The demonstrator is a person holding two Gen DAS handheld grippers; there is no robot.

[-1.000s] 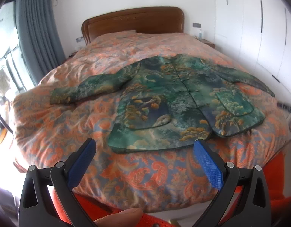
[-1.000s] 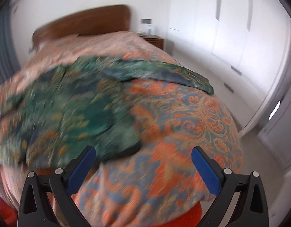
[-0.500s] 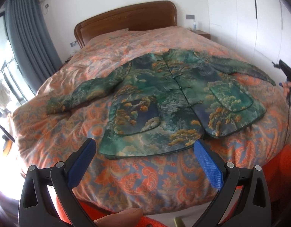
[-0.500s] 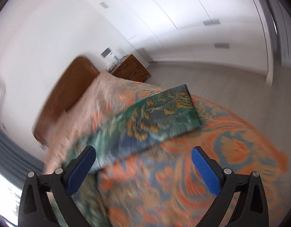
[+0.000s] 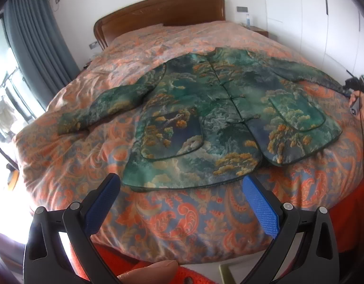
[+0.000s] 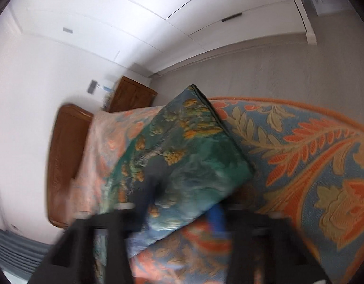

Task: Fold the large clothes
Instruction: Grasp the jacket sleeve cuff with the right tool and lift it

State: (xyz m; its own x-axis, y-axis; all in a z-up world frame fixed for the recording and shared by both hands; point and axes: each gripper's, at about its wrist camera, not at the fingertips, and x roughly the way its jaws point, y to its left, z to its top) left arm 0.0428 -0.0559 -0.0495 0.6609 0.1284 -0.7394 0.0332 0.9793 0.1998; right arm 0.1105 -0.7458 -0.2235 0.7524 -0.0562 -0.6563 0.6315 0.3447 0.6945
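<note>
Closing right gripper (image 6: 182, 213) — on jacket sleeve (image 6: 193, 161) | left gripper (image 5: 182, 203) agape

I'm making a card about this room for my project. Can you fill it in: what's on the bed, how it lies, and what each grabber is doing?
garment: green patterned jacket, spread flat, front up
surface: bed with orange patterned quilt
left gripper: open, empty, near the hem
right gripper: jaws closing around the sleeve end
behind: wooden headboard
</note>
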